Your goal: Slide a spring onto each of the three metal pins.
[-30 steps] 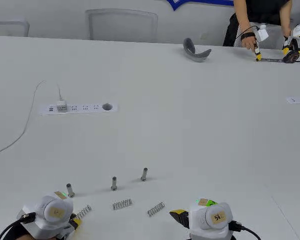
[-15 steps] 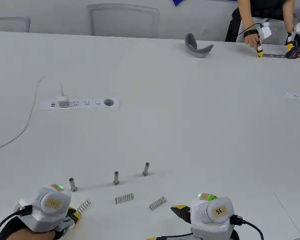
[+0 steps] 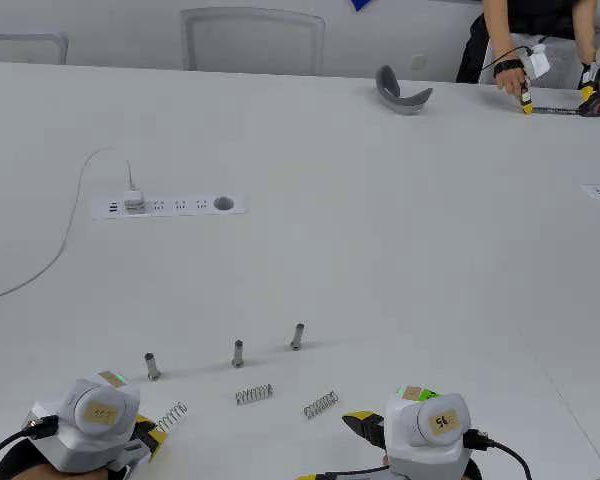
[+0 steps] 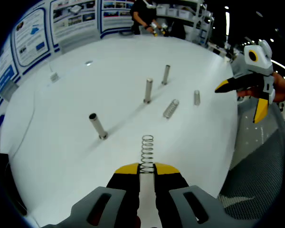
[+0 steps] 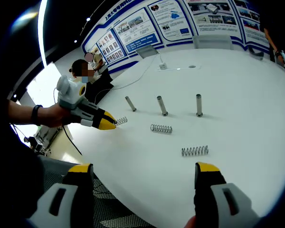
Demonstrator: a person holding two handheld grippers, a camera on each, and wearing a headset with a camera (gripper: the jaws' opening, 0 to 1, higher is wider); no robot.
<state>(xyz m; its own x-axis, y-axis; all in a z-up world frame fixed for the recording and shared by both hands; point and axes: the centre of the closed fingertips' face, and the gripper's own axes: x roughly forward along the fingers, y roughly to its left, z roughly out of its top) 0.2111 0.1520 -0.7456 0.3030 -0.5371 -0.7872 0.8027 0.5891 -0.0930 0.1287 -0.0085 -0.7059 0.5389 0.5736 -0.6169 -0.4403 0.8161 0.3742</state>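
Spring 1 (image 4: 146, 147) reaches forward over the wide white table (image 3: 380, 250). Its near end is pinched in the left tool (image 4: 140, 167), whose jaws are together on it. The pinched coils are hidden between the jaws, and I cannot tell whether the far end rests on the table. The right tool (image 5: 140, 173) hangs by the table's near edge with jaws spread wide, holding and touching nothing; the head view's bottom edge cuts off its body. 3 bare pins stand upright ahead of both tools: pin 1 (image 3: 152, 366) just ahead of the left tool, pin 2 (image 3: 238, 353) ahead of the gap between the tools, and pin 3 (image 3: 298, 336) farther out, ahead of the right tool. Spring 2 (image 3: 253, 394) lies loose just short of pin 2. Spring 3 (image 3: 321, 404) lies just ahead of the right tool, apart from its jaws.
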